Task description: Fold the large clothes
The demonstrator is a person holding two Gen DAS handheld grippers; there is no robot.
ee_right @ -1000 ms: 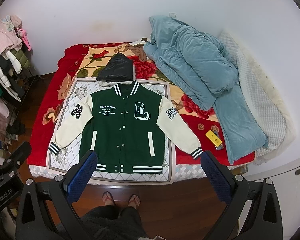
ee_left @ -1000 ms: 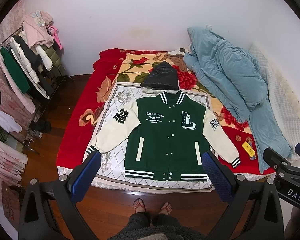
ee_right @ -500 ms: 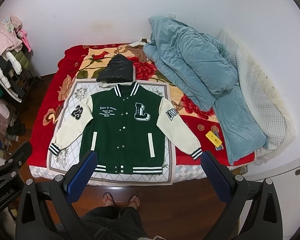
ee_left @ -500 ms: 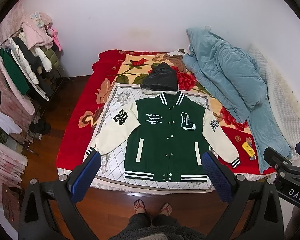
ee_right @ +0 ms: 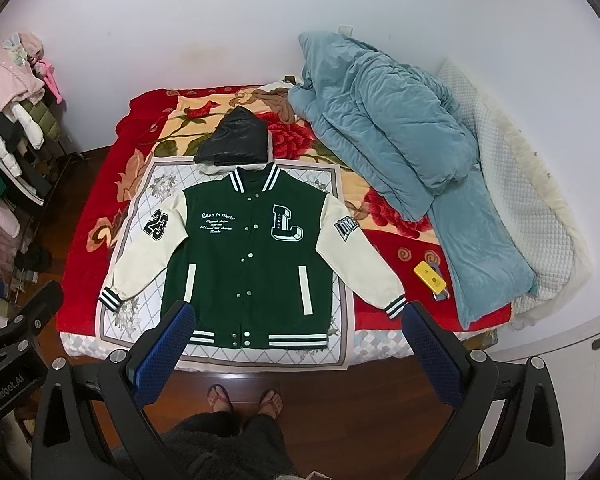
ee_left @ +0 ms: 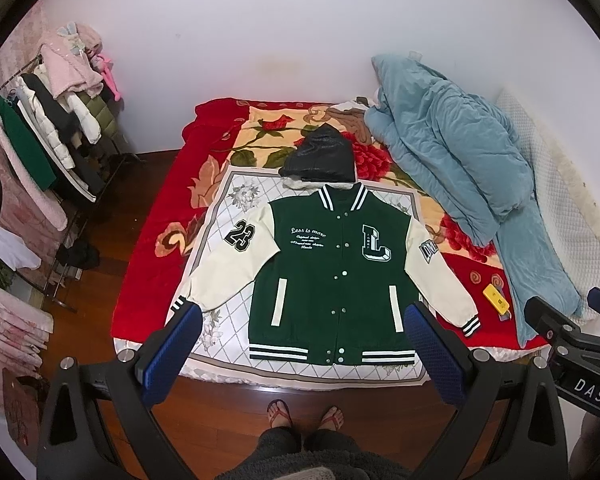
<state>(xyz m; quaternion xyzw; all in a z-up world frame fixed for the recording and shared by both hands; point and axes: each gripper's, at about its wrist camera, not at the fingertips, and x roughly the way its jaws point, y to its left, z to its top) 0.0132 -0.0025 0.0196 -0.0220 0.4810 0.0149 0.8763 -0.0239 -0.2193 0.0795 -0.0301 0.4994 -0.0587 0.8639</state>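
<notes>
A green jacket (ee_left: 332,280) with cream sleeves is lying flat, front up, on the bed (ee_left: 148,264). Both grippers, left (ee_left: 304,324) and right (ee_right: 298,322), are hovering above it, jaws wide, holding nothing.

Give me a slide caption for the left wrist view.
Open left tool above a green varsity jacket spread flat on the bed, unfolded.
</notes>
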